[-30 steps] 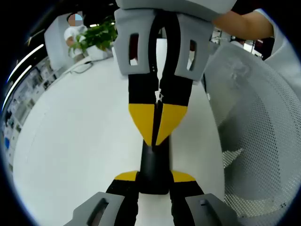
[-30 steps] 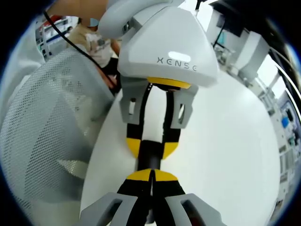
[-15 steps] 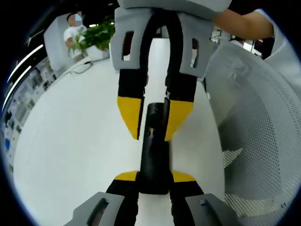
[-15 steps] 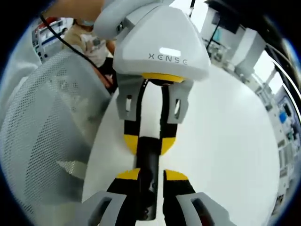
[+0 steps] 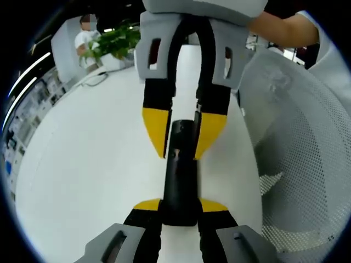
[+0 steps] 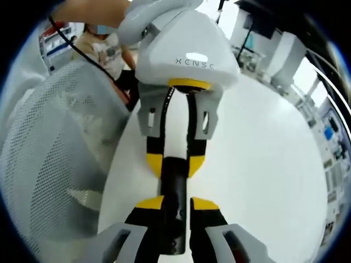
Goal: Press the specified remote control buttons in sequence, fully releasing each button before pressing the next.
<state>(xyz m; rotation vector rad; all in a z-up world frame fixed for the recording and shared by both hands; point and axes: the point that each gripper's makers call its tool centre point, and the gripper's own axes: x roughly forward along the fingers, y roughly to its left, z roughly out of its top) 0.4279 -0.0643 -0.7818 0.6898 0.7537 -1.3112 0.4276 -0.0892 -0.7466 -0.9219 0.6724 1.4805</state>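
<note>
- In the left gripper view, the left gripper rises from 6 o'clock with its yellow-tipped jaws closed against the near end of a black remote control.
- The remote control runs from the centre toward 12 o'clock above a white table, its far end lying between the tips of the right gripper.
- The right gripper comes down from 12 o'clock; its jaws stand slightly apart, one yellow tip on each side of the remote's far end, just beside it. Whether they touch it cannot be told.
- A white mesh chair back sits at 3 o'clock, a green plant at 11 o'clock, and a person's arm at 1 o'clock.
- In the right gripper view, the right gripper rises from 6 o'clock, its jaws narrowly parted with the remote control lying between them.
- The left gripper reaches in from 12 o'clock under its white housing, its yellow tips clamped on the remote's far end.
- The white table spreads toward 3 o'clock and the mesh chair back fills 9 o'clock.
</note>
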